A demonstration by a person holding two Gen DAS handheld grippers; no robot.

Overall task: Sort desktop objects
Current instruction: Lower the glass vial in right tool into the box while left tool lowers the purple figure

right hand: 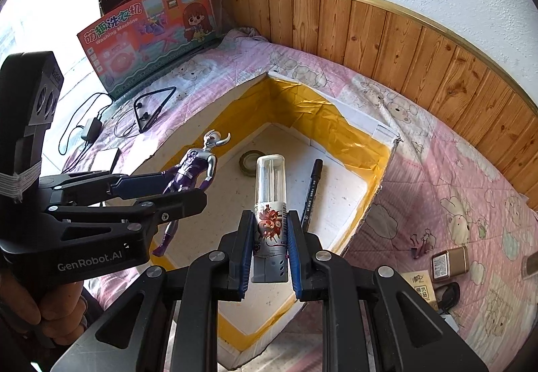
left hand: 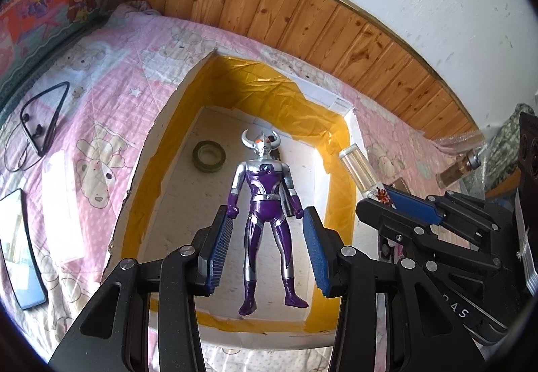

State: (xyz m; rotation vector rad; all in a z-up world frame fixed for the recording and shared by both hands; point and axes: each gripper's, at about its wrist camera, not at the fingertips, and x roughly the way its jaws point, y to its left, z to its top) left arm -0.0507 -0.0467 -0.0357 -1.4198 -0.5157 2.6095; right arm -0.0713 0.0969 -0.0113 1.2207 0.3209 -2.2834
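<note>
Toy figure [left hand: 265, 204]: purple and silver, with horns, it is hanging head-up over the open box, feet lying above the near rim.
Left hand-held gripper [left hand: 265, 210]: its jaws are standing wide, and the pad tips seem to be pressing on the figure's two fists, so it is carrying the toy.
Figure handling: it is looking like light, stiff, glossy plastic. The arms may be jointed, so a hold on the fists is risking a swing, and the waist or chest would be offering a steadier hold.
Box [left hand: 269, 83]: white foam lined with yellow tape, it is sitting on a bed's pink quilt [left hand: 101, 76] and already holding a tape roll [left hand: 208, 157] and a black pen [right hand: 312, 190].
Tube [right hand: 270, 177]: a clear cap over a printed body, it is hovering above the box floor, right of the figure.
Right hand-held gripper [right hand: 270, 214]: its jaws are nearly closed and clamping the tube's printed lower body.
Tube handling: probably light, rigid and smooth. The cap may be pulling off easily, so gripping the body is wiser.
</note>
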